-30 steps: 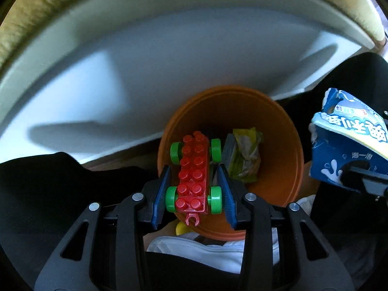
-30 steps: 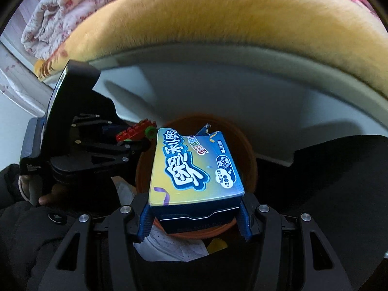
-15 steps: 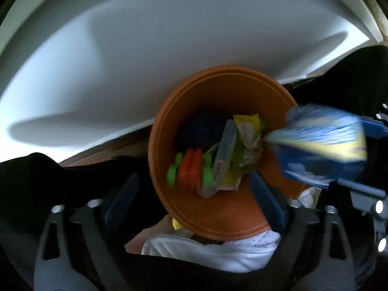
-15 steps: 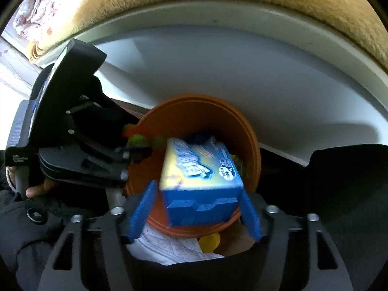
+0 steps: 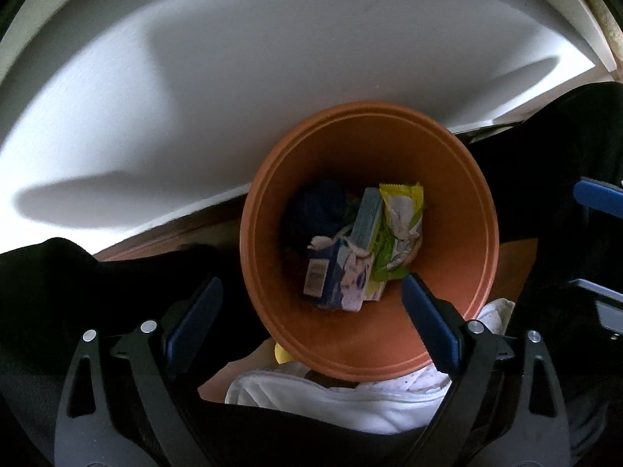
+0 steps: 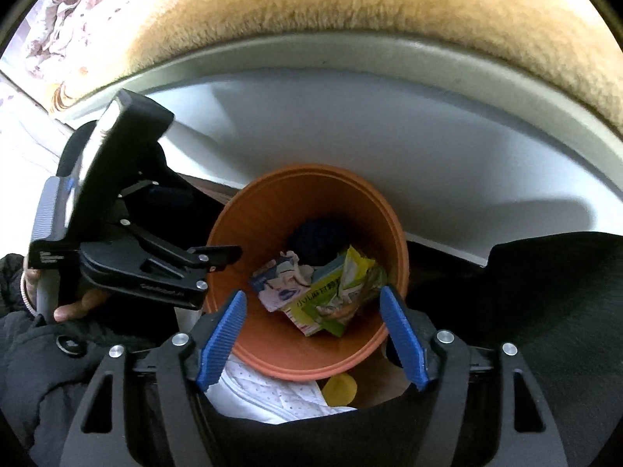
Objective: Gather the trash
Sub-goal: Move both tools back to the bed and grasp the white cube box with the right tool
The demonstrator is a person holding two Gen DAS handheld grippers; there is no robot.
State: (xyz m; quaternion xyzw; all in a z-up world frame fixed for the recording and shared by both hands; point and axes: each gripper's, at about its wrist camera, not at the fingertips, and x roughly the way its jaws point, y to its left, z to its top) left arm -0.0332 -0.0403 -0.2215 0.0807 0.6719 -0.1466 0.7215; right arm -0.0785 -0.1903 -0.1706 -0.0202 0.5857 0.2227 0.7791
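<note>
Both tongs, left (image 5: 311, 307) & right (image 6: 313, 321), just opened, empty; box (image 5: 335, 276) now in orange bin (image 5: 459, 210).

The round plastic bin (image 6: 272, 233) is terracotta orange. A torn cardboard carton (image 5: 331, 276) inside is blue and white, beside a yellow-green foil wrapper (image 5: 401, 229).

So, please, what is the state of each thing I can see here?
Left gripper: open, nothing between the fingers; it has just opened.
Right gripper: open, empty, has just been opening.
Orange bin: upright, partly filled.
Blue box: torn, inside the bin.
Green wrapper: crumpled, inside the bin.
</note>
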